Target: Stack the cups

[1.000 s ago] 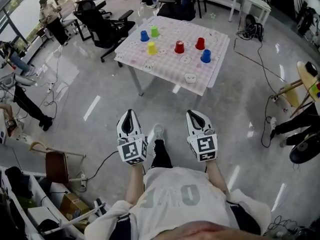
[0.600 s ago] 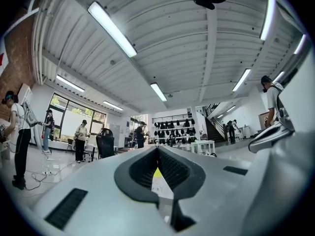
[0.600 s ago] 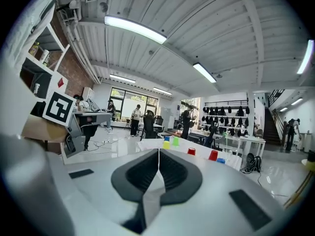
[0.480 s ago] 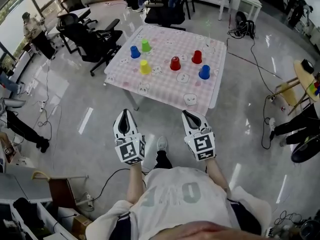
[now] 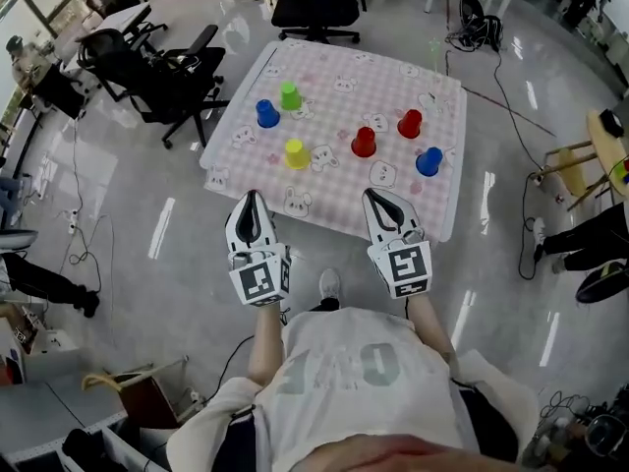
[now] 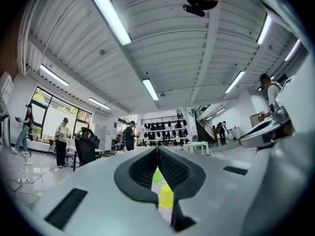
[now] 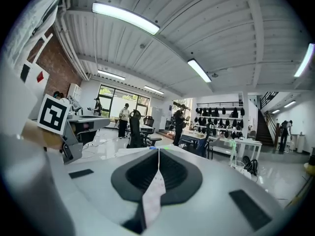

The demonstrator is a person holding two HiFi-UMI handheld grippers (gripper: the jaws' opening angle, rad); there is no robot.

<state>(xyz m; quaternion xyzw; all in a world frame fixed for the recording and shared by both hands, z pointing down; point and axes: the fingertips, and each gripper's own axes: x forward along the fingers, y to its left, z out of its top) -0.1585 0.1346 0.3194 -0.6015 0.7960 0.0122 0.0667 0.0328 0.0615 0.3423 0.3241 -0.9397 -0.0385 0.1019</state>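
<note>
Several upturned cups stand on the pink checked table (image 5: 432,219): a blue cup (image 5: 266,113), a green cup (image 5: 289,95), a yellow cup (image 5: 296,153), two red cups (image 5: 364,142) (image 5: 410,123) and another blue cup (image 5: 428,161). My left gripper (image 5: 252,201) is shut and empty at the table's near edge, pointing at the yellow cup. The right gripper (image 5: 377,198) is also shut and empty, just short of the near edge. In the left gripper view the yellow cup (image 6: 165,196) and green cup (image 6: 156,176) show below the closed jaw tips.
Black office chairs (image 5: 157,67) stand left of the table and another (image 5: 314,3) behind it. Cables (image 5: 491,87) trail over the glossy floor at the right. A wooden stand (image 5: 590,155) is at the far right. People stand far off at the left.
The table has drawn closer as the person walked up to it. Both grippers, held the same way, now reach its near edge.
</note>
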